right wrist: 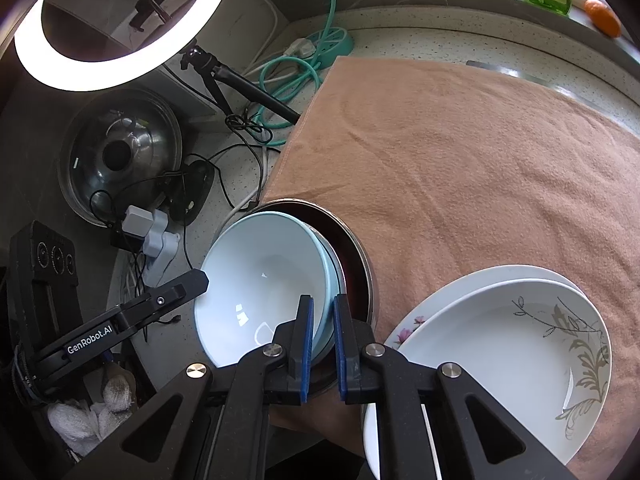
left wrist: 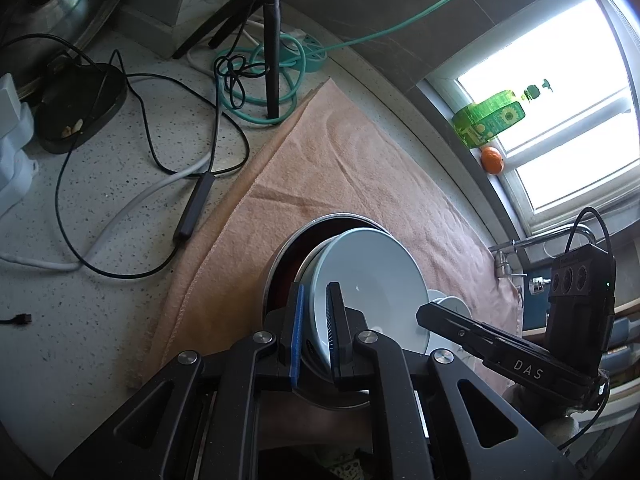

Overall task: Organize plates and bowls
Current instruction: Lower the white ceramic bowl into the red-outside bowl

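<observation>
Two tools, mine, clamped narrow on pale bowl [right wrist: 264, 280] rim: left tool [left wrist: 318, 332], right tool [right wrist: 323, 340]. Bowl tilted inside metal pan [right wrist: 356, 264]; plates [right wrist: 500, 352] just beside bowl.

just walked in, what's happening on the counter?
A person holds a gripper in each hand, both clamped on opposite rims of the pale blue bowl. The left gripper and right gripper hold it tilted inside a metal pan on the pink towel. Two stacked plates sit beside it.
</observation>
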The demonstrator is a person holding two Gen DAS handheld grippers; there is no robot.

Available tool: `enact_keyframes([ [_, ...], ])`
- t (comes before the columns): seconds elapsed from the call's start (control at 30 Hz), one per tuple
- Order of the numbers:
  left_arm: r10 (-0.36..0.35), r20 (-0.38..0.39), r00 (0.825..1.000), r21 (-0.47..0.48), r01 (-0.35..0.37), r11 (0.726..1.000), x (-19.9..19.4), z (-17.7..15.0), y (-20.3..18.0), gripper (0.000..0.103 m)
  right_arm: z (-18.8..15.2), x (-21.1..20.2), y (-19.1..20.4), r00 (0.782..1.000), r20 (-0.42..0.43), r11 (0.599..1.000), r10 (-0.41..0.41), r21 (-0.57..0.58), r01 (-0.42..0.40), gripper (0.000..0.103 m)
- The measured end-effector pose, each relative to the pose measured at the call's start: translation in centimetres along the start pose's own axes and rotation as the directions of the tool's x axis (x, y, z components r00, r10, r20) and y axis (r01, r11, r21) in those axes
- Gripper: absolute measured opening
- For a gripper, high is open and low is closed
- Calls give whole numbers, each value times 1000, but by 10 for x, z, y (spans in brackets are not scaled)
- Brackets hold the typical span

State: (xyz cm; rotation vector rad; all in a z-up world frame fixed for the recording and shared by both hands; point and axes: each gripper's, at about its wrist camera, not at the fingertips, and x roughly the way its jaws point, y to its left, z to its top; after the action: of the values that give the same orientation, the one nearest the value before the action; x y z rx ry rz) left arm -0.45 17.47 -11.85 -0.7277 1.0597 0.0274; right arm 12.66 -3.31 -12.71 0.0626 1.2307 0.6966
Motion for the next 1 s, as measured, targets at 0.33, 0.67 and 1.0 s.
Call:
enact_keyframes([
  [0.33,-4,32,999,11,4,1000,-14,4,1,10,0,-15,-6,998,45,999,32,16,-33,15],
  [0.67,12,59,998,5,-12,1000,-29,1,19,10,-4,-29,-19,994,103,999,29,22,-31,15],
  [1.0,35,49,998,45,-37,998,-21,-10,21,10,-13,-27,-14,990,132,998,-53,-34,58,15],
])
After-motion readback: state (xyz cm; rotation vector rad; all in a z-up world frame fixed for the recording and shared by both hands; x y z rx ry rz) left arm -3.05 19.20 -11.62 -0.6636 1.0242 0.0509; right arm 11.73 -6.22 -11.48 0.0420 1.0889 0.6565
